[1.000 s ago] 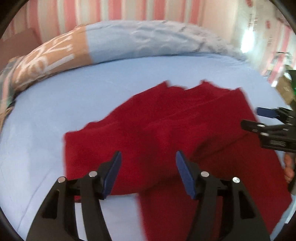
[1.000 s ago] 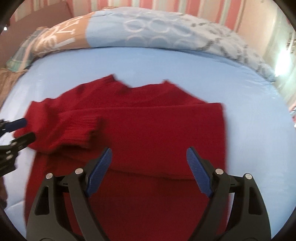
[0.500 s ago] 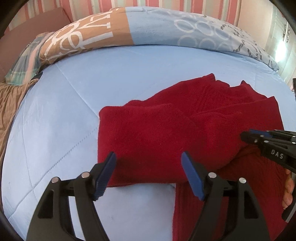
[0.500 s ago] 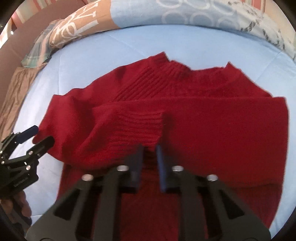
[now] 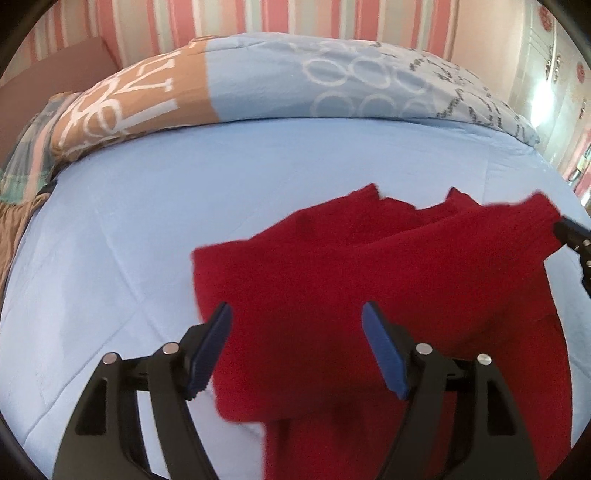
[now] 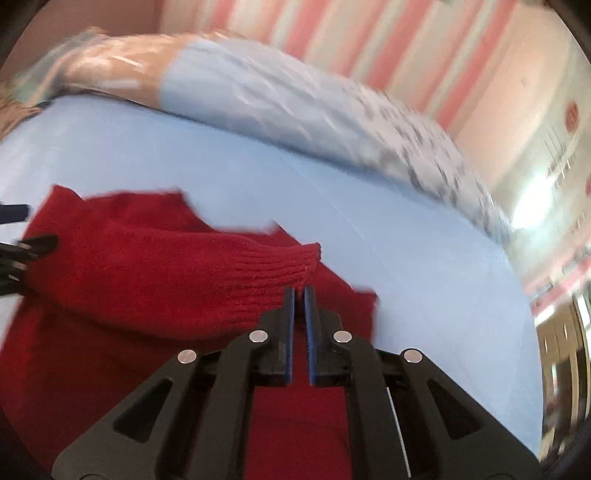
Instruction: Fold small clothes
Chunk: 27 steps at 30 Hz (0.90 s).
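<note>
A small red knit sweater [image 5: 332, 280] lies on the light blue bed sheet [image 5: 147, 206], its left side folded over the body. My left gripper [image 5: 297, 325] is open and empty, low over the folded left part. My right gripper [image 6: 300, 295] is shut on the ribbed cuff of the sleeve [image 6: 280, 266] and holds it lifted across the sweater [image 6: 110, 332]. The right gripper's tip also shows at the right edge of the left wrist view [image 5: 570, 240], at the raised cuff [image 5: 535, 214].
A rolled duvet [image 5: 295, 81] in blue and tan lies along the back of the bed, also blurred in the right wrist view [image 6: 295, 110]. A striped pink wall [image 5: 258, 18] is behind it. A brown blanket [image 5: 14, 221] hangs at the left bed edge.
My right gripper closed on the sleeve cuff, then lifted and carried it to the right. The left gripper stayed open and shifted slightly over the folded left side.
</note>
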Tool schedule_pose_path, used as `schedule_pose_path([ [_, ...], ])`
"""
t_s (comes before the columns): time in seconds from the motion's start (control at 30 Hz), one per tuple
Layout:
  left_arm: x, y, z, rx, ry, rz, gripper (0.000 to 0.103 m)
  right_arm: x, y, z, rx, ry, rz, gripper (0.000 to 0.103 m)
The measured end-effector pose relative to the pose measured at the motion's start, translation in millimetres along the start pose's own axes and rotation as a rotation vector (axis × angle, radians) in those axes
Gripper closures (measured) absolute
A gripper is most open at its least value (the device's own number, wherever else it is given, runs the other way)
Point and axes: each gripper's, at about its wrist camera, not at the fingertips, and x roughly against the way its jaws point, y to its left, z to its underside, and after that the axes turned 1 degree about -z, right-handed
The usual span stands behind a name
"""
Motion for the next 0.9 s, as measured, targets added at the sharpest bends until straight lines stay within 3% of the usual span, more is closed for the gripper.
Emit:
schedule_pose_path([
  [0.13, 0, -11, 4, -0.028, 0.008, -0.005, 0.029, -34, -35, 34, -0.1, 0.135, -0.012, 0.1],
  [0.27, -3, -8, 14, -0.052, 0.039, -0.027, 0.029, -55, -42, 65, -0.149, 0.213, -0.057, 0.1],
  [0.4, -3, 0, 18, -0.053, 0.052, -0.044, 0.029, -45, -50, 64, -0.191, 0.171, -0.126, 0.096],
  [0.5, -3, 1, 20, -0.065, 0.053, -0.056, 0.029, -31, -58, 57, -0.236, 0.153, -0.148, 0.076],
  [0.63, -5, -2, 19, -0.064, 0.052, -0.05, 0.029, -14, -52, 46, -0.223, 0.109, -0.14, 0.07],
  [0.73, -9, -9, 19, -0.069, 0.056, -0.043, 0.029, -20, -30, 42, -0.143, 0.11, -0.15, 0.07],
  [0.9, -22, -20, 22, -0.075, 0.095, -0.04, 0.029, -53, -15, 50, -0.108, 0.219, -0.148, 0.071],
])
